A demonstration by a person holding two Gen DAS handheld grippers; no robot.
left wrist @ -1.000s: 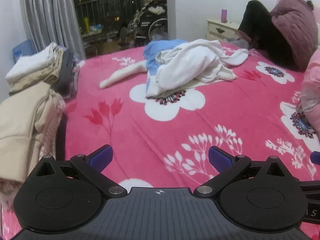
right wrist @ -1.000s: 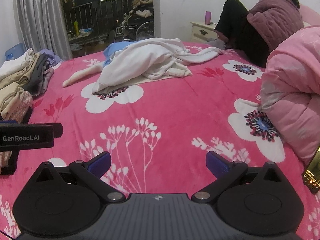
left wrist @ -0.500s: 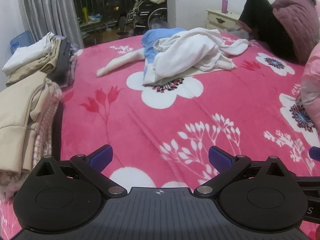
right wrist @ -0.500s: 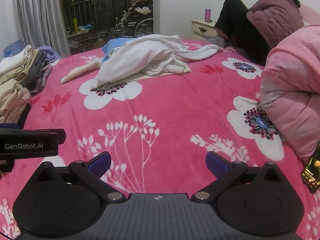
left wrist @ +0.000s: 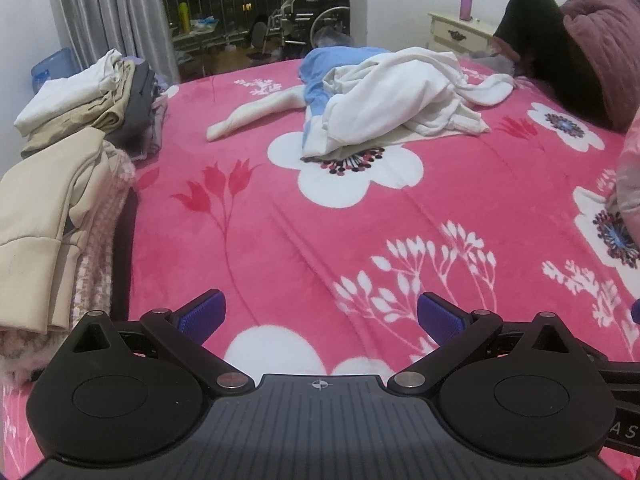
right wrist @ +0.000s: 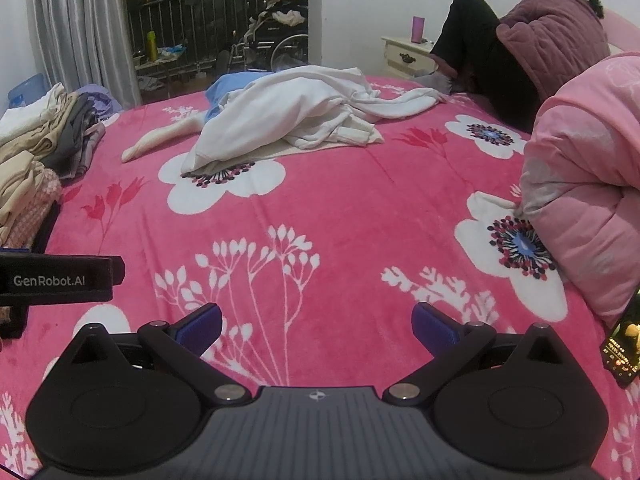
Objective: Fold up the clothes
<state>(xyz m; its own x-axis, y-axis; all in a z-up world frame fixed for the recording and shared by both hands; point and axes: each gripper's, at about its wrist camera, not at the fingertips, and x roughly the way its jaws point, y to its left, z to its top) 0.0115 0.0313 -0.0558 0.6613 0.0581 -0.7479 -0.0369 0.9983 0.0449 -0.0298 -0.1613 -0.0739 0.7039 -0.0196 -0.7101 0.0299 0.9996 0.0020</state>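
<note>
A rumpled pile of unfolded clothes lies at the far middle of the pink flowered bed (left wrist: pixel 280 220): a white garment (left wrist: pixel 392 100) (right wrist: pixel 288 112) over a blue one (left wrist: pixel 320 68) (right wrist: pixel 228 88), with a cream sleeve (left wrist: pixel 256 114) (right wrist: pixel 160 140) trailing left. My left gripper (left wrist: pixel 319 314) hovers open over the near bedspread, nothing between its blue fingertips. My right gripper (right wrist: pixel 316 324) is open as well, low over the bed (right wrist: pixel 340 208), far from the pile. The left gripper's body (right wrist: pixel 56 278) shows at the left edge of the right wrist view.
Stacks of folded clothes (left wrist: pixel 72 152) (right wrist: pixel 36 148) line the bed's left edge. A pink quilt (right wrist: pixel 584 176) and a maroon jacket (right wrist: pixel 556 36) sit on the right. A phone (right wrist: pixel 624 348) lies near the right edge. A nightstand (left wrist: pixel 460 32) and a doorway with railings stand behind.
Both grippers have moved forward over the bed, so the pile of unfolded clothes looks slightly nearer and larger. Both stay open and empty.
</note>
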